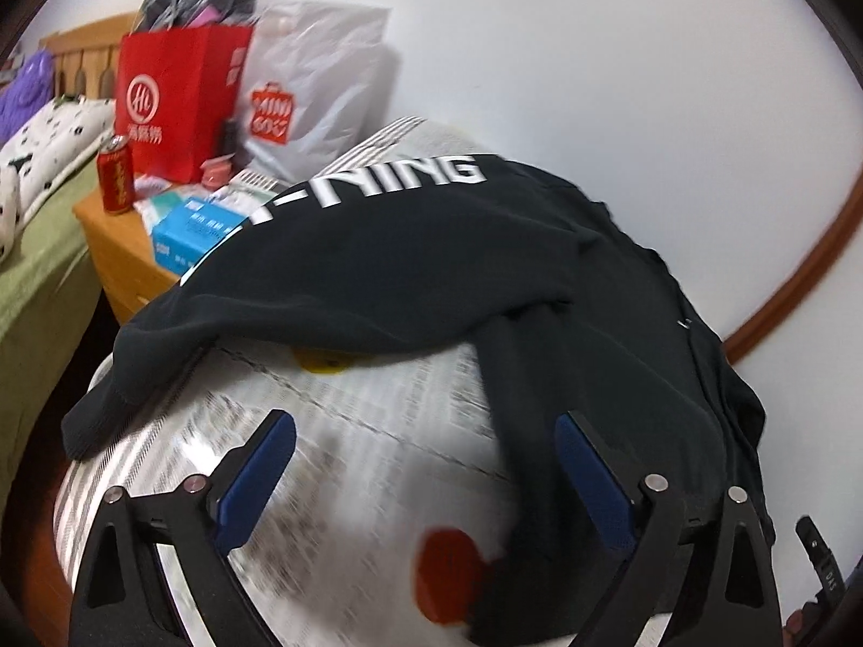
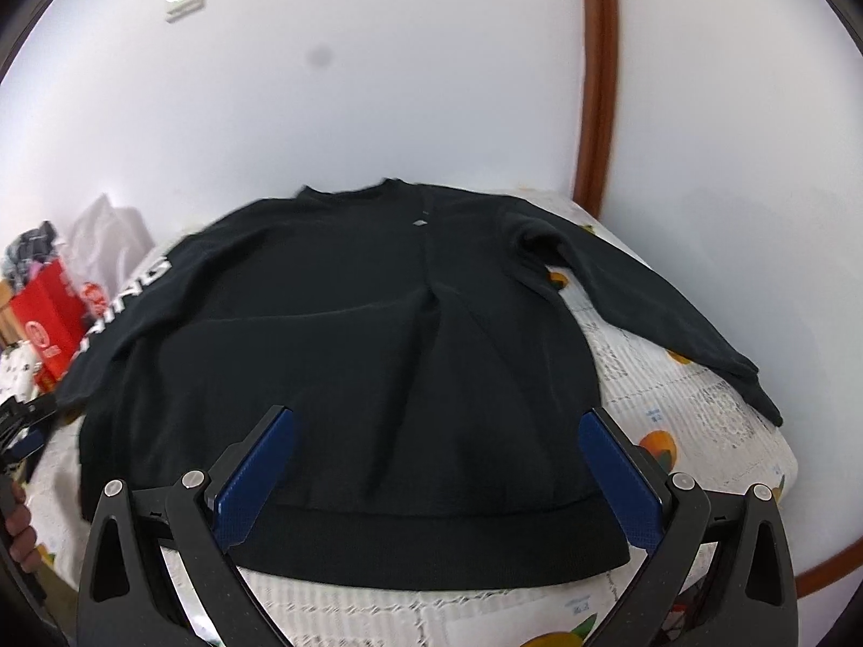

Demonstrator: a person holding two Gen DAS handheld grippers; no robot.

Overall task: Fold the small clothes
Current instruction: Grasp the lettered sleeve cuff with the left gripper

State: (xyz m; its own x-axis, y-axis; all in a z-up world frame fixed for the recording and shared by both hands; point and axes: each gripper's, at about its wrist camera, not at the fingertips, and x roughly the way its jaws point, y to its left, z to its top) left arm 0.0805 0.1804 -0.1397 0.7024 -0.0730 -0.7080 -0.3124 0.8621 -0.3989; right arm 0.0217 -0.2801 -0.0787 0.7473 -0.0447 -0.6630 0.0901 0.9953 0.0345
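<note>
A black long-sleeved sweatshirt (image 2: 377,334) with white lettering on one sleeve lies spread flat, front up, on a cloth-covered table (image 2: 701,420). In the right wrist view both sleeves stretch out sideways and the hem is nearest me. My right gripper (image 2: 437,415) is open and empty, just above the hem. In the left wrist view the lettered sleeve (image 1: 377,248) lies across the frame and the body hangs down on the right. My left gripper (image 1: 426,420) is open and empty, over the patterned cloth (image 1: 350,431) beside the sleeve.
A wooden side table (image 1: 118,248) at left holds a red paper bag (image 1: 178,102), a white plastic bag (image 1: 318,91), a red can (image 1: 115,175) and a blue box (image 1: 189,237). A bed with green cover (image 1: 38,269) lies further left. A white wall is behind.
</note>
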